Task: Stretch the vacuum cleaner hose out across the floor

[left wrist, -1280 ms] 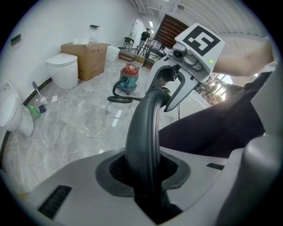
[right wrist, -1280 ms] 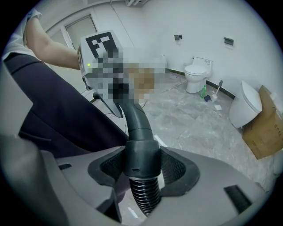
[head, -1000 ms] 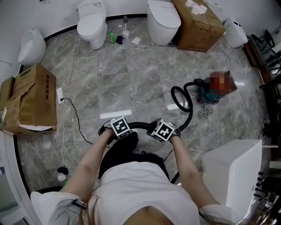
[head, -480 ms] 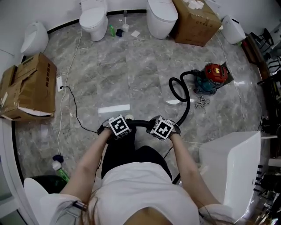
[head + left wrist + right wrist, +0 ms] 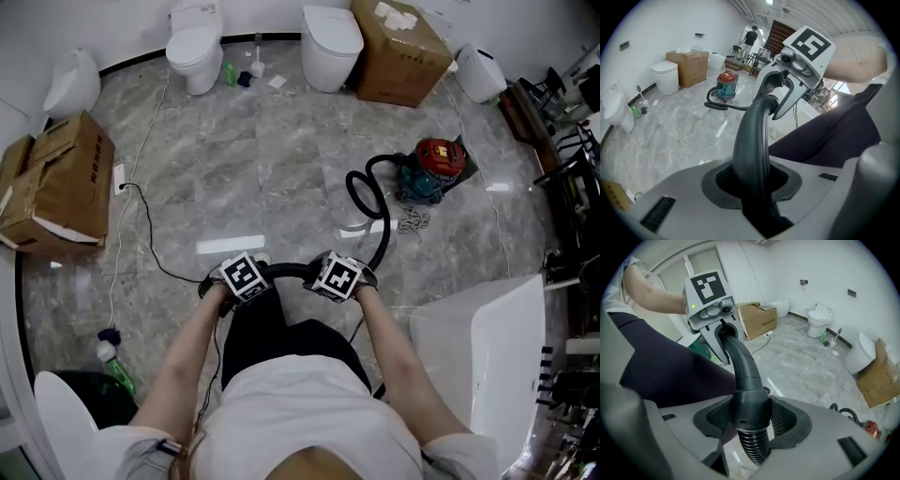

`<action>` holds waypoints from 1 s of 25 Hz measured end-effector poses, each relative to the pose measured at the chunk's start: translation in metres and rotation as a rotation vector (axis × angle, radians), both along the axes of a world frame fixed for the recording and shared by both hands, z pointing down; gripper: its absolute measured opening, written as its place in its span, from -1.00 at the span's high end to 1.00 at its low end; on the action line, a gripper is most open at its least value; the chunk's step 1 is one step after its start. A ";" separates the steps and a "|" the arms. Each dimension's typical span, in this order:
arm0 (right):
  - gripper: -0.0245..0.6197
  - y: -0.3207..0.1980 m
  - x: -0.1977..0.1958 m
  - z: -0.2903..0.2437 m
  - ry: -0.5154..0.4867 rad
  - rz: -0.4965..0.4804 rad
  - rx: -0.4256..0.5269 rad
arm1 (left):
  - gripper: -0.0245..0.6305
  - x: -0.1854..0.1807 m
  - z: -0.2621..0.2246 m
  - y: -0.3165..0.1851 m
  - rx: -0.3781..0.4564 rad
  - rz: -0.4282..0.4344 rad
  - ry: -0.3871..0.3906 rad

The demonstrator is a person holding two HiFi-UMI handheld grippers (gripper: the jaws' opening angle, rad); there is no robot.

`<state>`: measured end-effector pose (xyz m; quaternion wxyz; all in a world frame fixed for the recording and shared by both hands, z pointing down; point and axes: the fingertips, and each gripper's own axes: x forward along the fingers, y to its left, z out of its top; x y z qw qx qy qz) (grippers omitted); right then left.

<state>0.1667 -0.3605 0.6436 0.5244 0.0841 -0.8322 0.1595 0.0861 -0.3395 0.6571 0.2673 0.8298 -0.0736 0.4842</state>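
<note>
**Both claws clenched on the hose, loop not yet pulled straight**

The person stands over a glossy floor (image 5: 281, 159) of grey, marble-veined tiles and holds the black hose (image 5: 286, 270) up off it. The left claw (image 5: 752, 185) is clamped on the smooth, rigid, curved tube at the hose's free end. The right claw (image 5: 752, 420) grips the thick, smooth collar where that tube meets the ribbed, flexible length, and the ribs show just below its pads. Each claw's mesh-textured pads press on the plastic from both sides.

Between the two claws the tube arches gently and its long axis runs left to right, just in front of the person's dark trousers. From the right claw the ribbed part bends away towards the far right and drops to the tiles. There it curls into one round loop before it reaches the vacuum cleaner (image 5: 427, 169). That machine is a squat canister with a red top and a teal body, standing on the floor at the far right, well apart from the person. The hose is therefore bent rather than straight, with its free end pointing left.

Along the far wall stand two white ceramic toilets (image 5: 194, 52) and a brown cardboard box (image 5: 398, 52). Another cardboard box (image 5: 61, 187), dented, sits at the left. A thin black cable (image 5: 150, 234) snakes across the tiles near the left claw.
</note>
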 end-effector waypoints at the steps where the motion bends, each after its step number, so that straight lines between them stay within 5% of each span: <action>1: 0.17 0.002 0.003 -0.003 -0.004 0.003 0.003 | 0.58 0.002 -0.003 0.002 -0.004 0.002 -0.006; 9: 0.17 0.005 0.011 -0.013 -0.016 0.070 -0.001 | 0.58 0.008 -0.016 -0.002 0.007 0.072 -0.039; 25: 0.17 -0.009 -0.032 -0.009 -0.017 0.137 -0.022 | 0.58 -0.034 -0.009 -0.022 -0.022 0.152 -0.006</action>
